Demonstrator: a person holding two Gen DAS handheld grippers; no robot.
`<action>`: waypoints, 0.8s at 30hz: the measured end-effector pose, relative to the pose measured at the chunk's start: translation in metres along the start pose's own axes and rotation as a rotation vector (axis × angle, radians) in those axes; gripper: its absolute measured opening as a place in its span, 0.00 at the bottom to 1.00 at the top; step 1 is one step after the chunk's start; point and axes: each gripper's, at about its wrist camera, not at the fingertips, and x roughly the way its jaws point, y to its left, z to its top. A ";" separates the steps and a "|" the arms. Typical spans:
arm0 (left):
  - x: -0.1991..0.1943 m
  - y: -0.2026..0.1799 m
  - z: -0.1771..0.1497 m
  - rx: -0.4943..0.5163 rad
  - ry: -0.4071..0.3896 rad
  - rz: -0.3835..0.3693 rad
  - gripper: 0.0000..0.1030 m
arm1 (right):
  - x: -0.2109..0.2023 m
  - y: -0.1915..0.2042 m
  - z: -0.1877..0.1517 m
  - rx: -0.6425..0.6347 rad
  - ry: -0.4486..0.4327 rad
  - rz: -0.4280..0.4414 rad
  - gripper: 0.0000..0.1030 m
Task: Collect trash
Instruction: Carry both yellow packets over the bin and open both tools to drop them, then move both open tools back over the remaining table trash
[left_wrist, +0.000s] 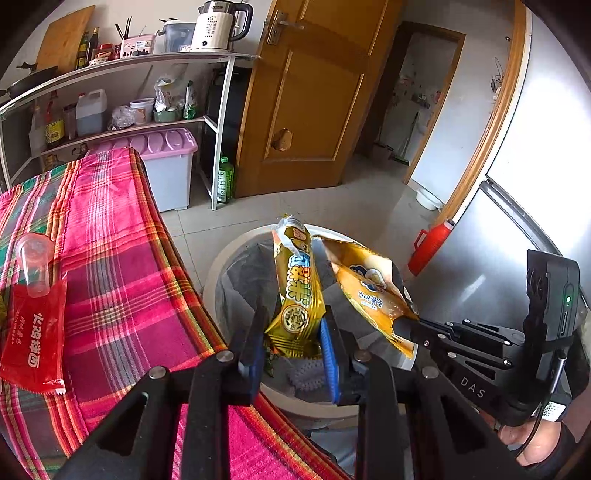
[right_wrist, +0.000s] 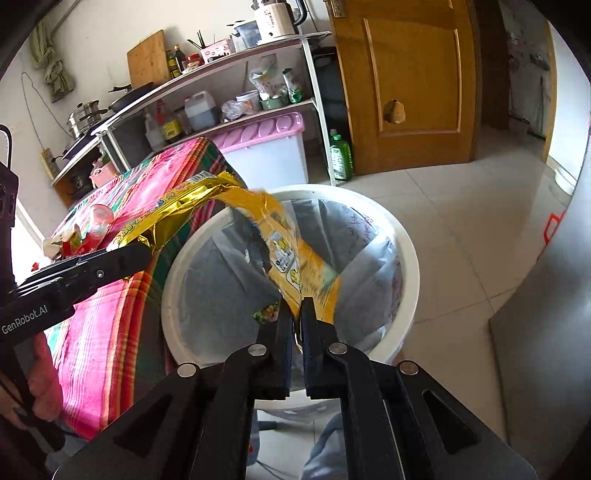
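The left gripper (left_wrist: 293, 332) is pinching the lower end of a gold foil snack wrapper (left_wrist: 295, 291) between its blue-padded fingers (left_wrist: 328, 360), holding it upright over the white trash bin (left_wrist: 218, 273). The right gripper (right_wrist: 295, 325) is squeezing its jaws nearly together on the bottom edge of a torn orange snack packet (right_wrist: 295, 266), which is hanging over the same bin (right_wrist: 406, 254); the bin is standing on the tiled floor (right_wrist: 461, 221) just beside the tabletop (left_wrist: 122, 280) and is lined with a grey bag (right_wrist: 362, 266). A pink plaid cloth is covering the tabletop. On it, well apart from the bin, a red sachet (left_wrist: 33, 332) is lying flat, and a clear plastic cup (left_wrist: 35, 262) is lying tipped over, touching the sachet's upper end.
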 end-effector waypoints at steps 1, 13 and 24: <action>0.002 0.000 0.000 -0.002 0.006 0.000 0.29 | 0.001 -0.001 0.000 0.000 0.001 -0.003 0.13; 0.004 0.005 -0.002 -0.026 0.022 -0.006 0.38 | -0.013 0.001 0.000 0.003 -0.034 0.014 0.28; -0.043 0.022 -0.014 -0.046 -0.086 0.043 0.38 | -0.042 0.029 0.005 -0.054 -0.114 0.059 0.28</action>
